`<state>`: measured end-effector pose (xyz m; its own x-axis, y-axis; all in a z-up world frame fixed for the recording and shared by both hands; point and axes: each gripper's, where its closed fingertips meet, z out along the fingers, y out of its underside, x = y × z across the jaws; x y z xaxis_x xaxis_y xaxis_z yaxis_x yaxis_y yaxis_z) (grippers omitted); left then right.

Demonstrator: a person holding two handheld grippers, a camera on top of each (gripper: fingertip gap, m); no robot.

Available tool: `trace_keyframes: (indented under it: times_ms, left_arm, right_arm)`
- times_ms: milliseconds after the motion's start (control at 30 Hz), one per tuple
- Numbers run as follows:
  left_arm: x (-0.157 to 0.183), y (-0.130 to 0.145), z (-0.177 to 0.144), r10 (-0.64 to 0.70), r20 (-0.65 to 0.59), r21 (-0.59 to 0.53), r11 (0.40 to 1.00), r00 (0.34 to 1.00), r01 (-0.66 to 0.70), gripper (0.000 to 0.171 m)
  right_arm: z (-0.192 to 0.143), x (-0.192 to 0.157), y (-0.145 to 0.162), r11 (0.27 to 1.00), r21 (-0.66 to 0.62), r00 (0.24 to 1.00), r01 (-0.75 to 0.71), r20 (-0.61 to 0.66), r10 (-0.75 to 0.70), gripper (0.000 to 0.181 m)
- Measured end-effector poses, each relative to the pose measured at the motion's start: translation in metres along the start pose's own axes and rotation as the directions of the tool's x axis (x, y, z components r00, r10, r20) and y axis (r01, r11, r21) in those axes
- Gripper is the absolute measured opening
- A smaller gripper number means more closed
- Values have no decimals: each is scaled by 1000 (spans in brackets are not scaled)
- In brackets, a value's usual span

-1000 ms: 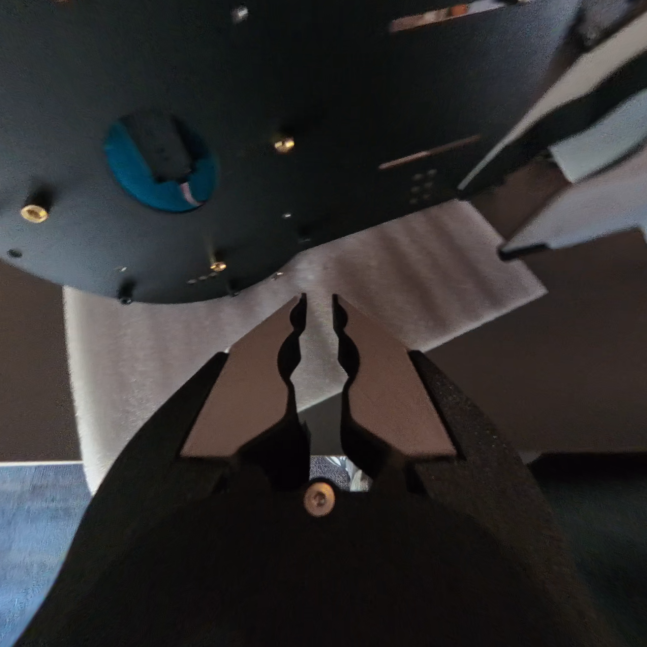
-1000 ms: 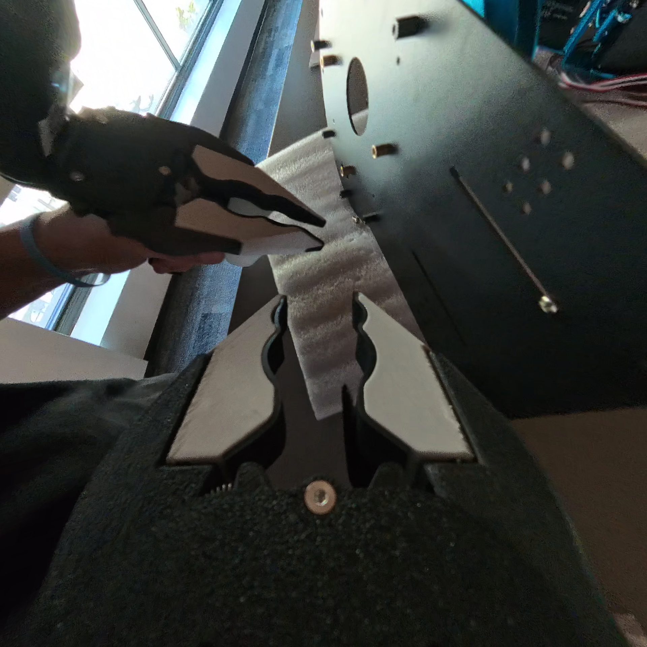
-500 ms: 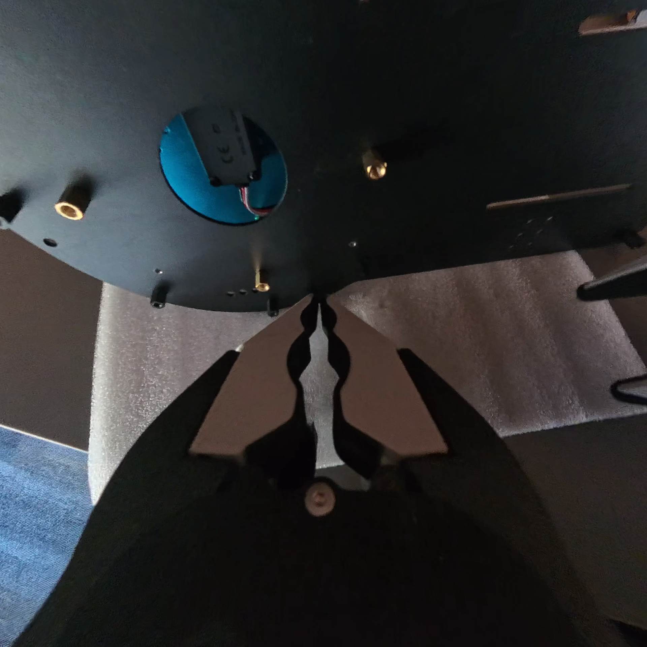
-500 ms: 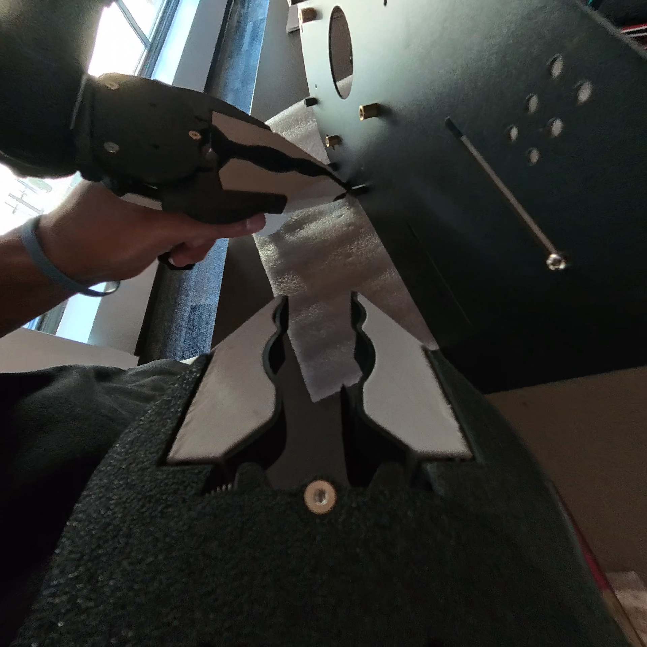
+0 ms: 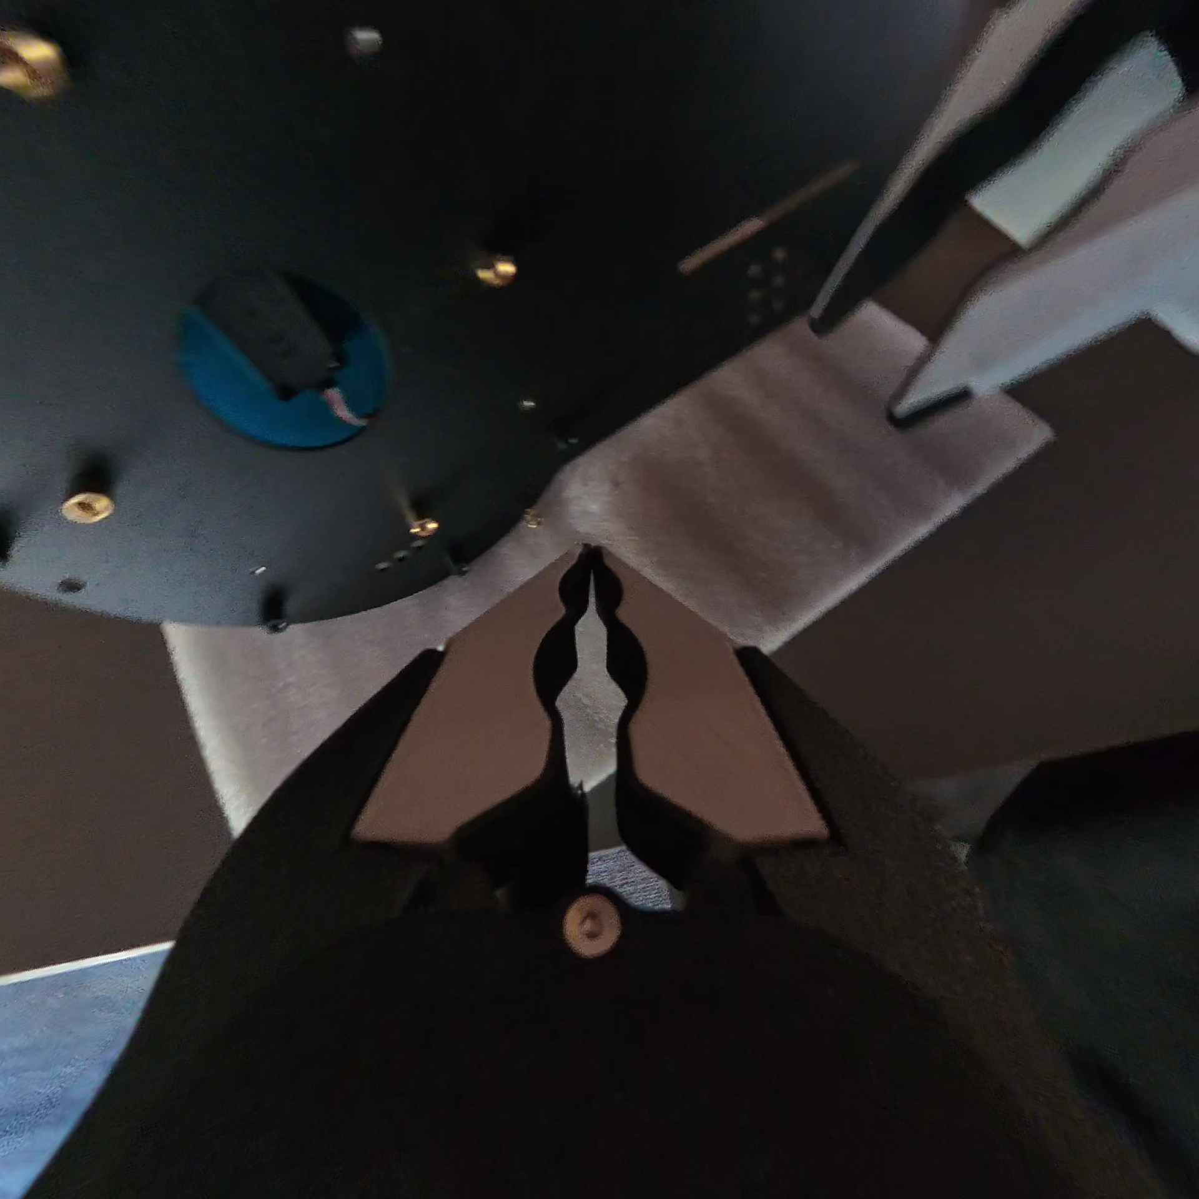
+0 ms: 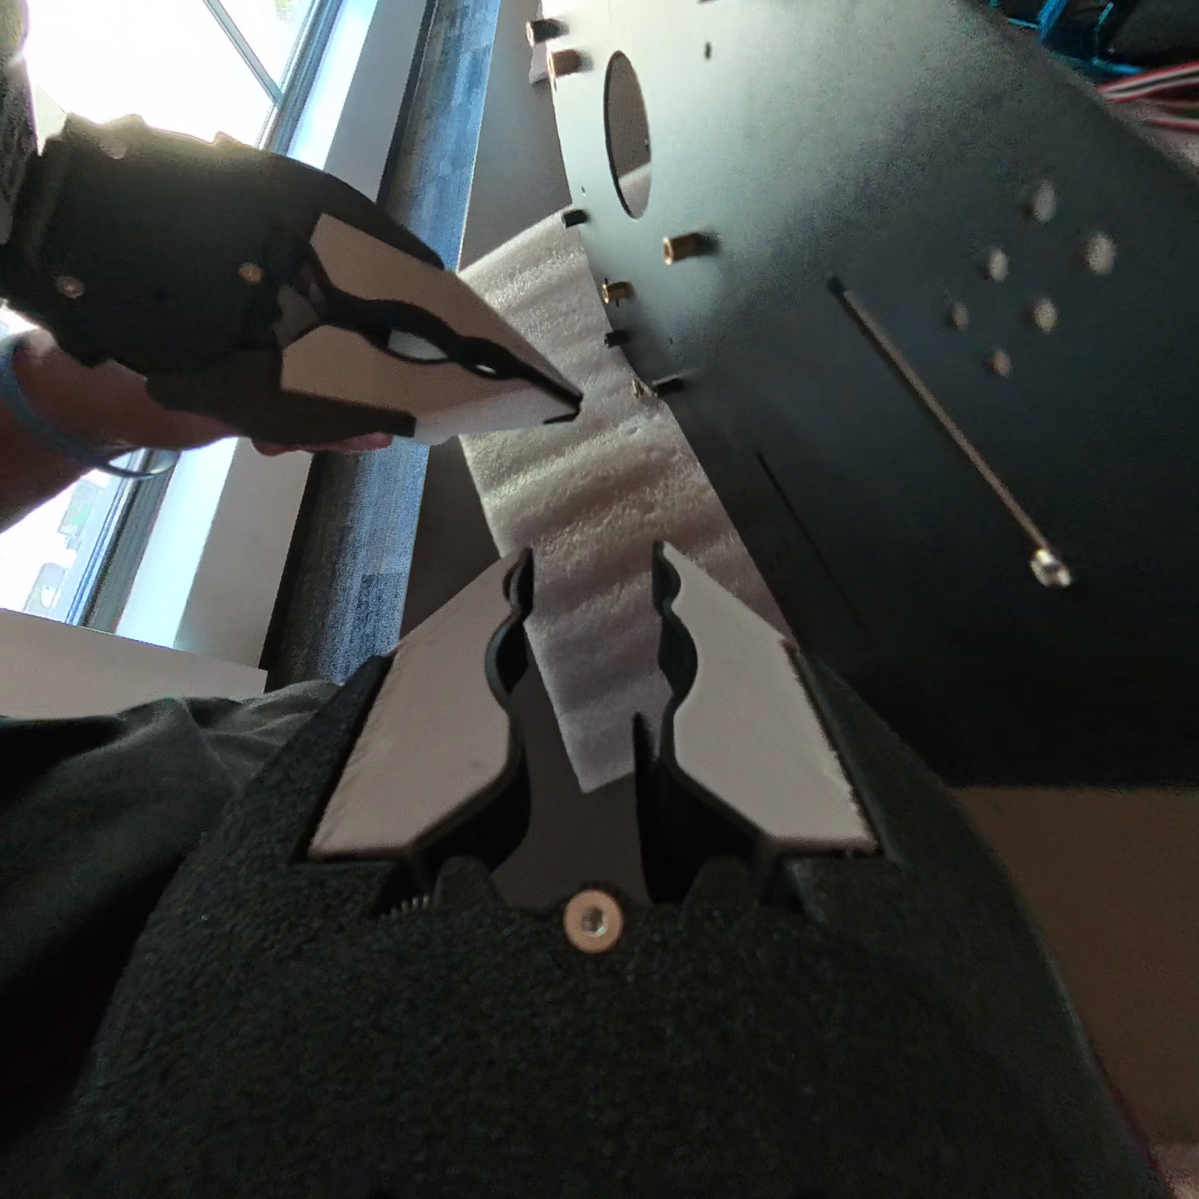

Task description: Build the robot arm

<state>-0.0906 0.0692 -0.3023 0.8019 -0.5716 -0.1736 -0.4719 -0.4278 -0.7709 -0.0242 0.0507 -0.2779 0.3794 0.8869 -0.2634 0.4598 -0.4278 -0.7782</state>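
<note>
While the left gripper [image 5: 589,559] has its jaws pinched together at the tips, just beside the edge of the black plate [image 5: 519,162] and over the white foam sheet [image 5: 778,454] — gripping nothing I can make out — the right gripper [image 6: 593,561] hovers above the sheet's near end, jaws wide and empty.

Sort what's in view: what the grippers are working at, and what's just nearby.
Worked at:
left gripper, shut, tips at the foam sheet
right gripper, open, above the sheet
black plate
brass posts

Nearby:
window
blue carpet
</note>
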Motion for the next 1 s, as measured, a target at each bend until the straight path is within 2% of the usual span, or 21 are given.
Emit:
trace_keyframes:
  times_ms: [33,100,133,200,300,400,467,533,567,700,833,867,1000]
  left_arm:
    - [-5,-2,2,-54,17,7,999,998,53,0]
    - [-9,-4,8,-115,28,4,993,993,115,19]
    - [-13,-4,12,-123,60,-2,992,991,123,20]
    - [-19,-4,18,-127,96,-14,992,987,129,19]
    - [-22,-3,25,-145,113,-36,988,983,150,2]
    - [-21,-2,24,-146,101,-32,988,984,150,1]
    - [-11,-4,21,-147,33,-38,988,989,149,1]
    - [12,-4,16,-181,-120,-90,981,976,171,1]
    - [26,-3,12,-203,-214,-143,974,955,175,1]
    - [56,-16,-3,-241,-426,-221,962,872,158,1]
    - [54,-10,13,-150,-377,-271,961,914,46,4]
    - [53,-9,16,-140,-360,-274,961,922,39,10]
    - [52,-16,9,-140,-334,-204,976,932,73,17]
  right_arm:
    - [5,-1,-2,1000,-5,1000,12,1,-12,36]
    - [14,-2,-4,999,-22,999,35,-1,-35,36]
    - [16,-4,-6,999,-18,999,41,0,-41,36]
    - [17,-8,-12,999,2,999,37,14,-37,35]
    - [15,-7,-10,999,-7,999,44,10,-44,35]
    - [11,-2,-6,999,-13,999,38,-6,-38,35]
    - [9,2,-3,1000,-13,1000,23,-10,-23,35]
    - [6,6,0,999,-17,999,33,-21,-34,35]
    - [5,7,3,999,-22,999,44,-24,-44,35]
    - [3,-4,15,990,-67,992,122,44,-119,37]
    - [9,-10,22,974,-102,978,204,70,-197,33]
    - [11,-9,24,970,-113,976,215,62,-209,33]
    - [13,-5,22,963,-129,971,237,30,-235,31]
